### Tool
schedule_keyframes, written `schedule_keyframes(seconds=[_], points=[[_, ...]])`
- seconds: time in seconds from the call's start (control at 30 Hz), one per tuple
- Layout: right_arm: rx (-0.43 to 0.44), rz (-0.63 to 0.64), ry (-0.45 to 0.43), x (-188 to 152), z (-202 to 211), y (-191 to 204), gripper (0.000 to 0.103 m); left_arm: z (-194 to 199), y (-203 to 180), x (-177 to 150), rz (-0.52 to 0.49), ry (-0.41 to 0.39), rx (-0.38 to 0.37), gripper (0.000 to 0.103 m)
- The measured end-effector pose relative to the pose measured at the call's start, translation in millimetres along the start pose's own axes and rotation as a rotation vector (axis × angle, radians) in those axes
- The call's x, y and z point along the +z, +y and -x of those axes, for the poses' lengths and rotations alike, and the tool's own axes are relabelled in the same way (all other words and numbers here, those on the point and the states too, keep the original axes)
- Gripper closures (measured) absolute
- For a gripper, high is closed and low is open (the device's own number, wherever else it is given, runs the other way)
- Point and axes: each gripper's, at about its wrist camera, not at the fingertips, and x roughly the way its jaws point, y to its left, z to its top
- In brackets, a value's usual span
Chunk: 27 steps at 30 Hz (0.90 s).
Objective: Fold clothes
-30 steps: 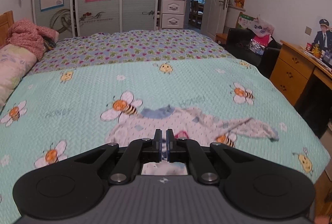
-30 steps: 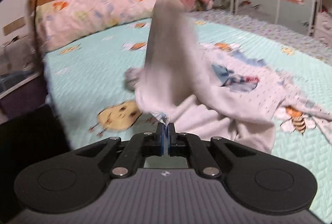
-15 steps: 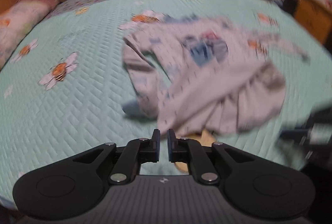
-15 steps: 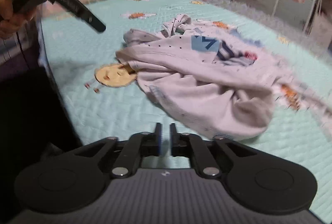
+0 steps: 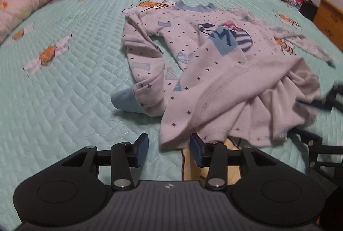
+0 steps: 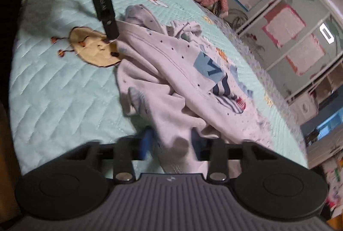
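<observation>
My left gripper was spread wide at the shirt's near hem corner, and my right gripper gaped around a bunch of cloth. The shirt lay crumpled on the bedspread (no clean fold yet), so nearly everything remained.

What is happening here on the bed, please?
A person with a gripper in each hand is folding a child's pale dotted shirt that lies crumpled on the turquoise bee bedspread. The left gripper has its jaws open at the near hem corner. The right gripper is also open, with a bunch of the cloth between its jaws. Nothing is folded neatly yet.
</observation>
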Motion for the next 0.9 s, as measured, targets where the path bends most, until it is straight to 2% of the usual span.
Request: schedule_keyframes(seconds=[0.03, 0.07, 0.13, 0.17, 0.27, 0.4, 0.5, 0.6, 0.7, 0.83, 0.9], points=[[0.002, -0.018, -0.001, 0, -1, -1, 0.094, -3, 1, 1, 0.016, -0.005, -0.013, 0.058], [0.004, -0.037, -0.002, 1, -2, -2, 0.095, -5, 2, 2, 0.028, -0.006, -0.017, 0.059], [0.005, -0.072, -0.011, 1, 0, -6, 0.1, -7, 3, 5, 0.05, -0.009, -0.014, 0.089], [0.003, -0.091, -0.018, 2, 3, -9, 0.1, -5, 3, 8, 0.064, -0.008, -0.015, 0.099], [0.002, -0.174, -0.036, 5, 20, -28, 0.1, 29, 0, 17, 0.088, -0.106, 0.022, 0.099], [0.068, -0.251, -0.056, 2, 45, -52, 0.1, 101, -18, 27, 0.014, -0.285, 0.057, 0.099], [0.151, -0.228, -0.056, -1, 51, -48, 0.1, 126, -24, 25, -0.021, -0.326, 0.106, 0.099], [0.213, -0.191, -0.007, -9, 39, -31, 0.1, 114, -24, 13, -0.043, -0.259, 0.168, 0.099], [0.23, -0.201, 0.029, -18, 31, -15, 0.098, 91, -15, -3, 0.008, -0.169, 0.184, 0.099], [0.301, -0.338, 0.008, -24, 46, -30, 0.09, 72, -8, -16, 0.049, -0.101, 0.189, 0.099], [0.311, -0.434, -0.02, -32, 59, -45, 0.089, 71, -10, -18, 0.036, -0.101, 0.186, 0.099]])
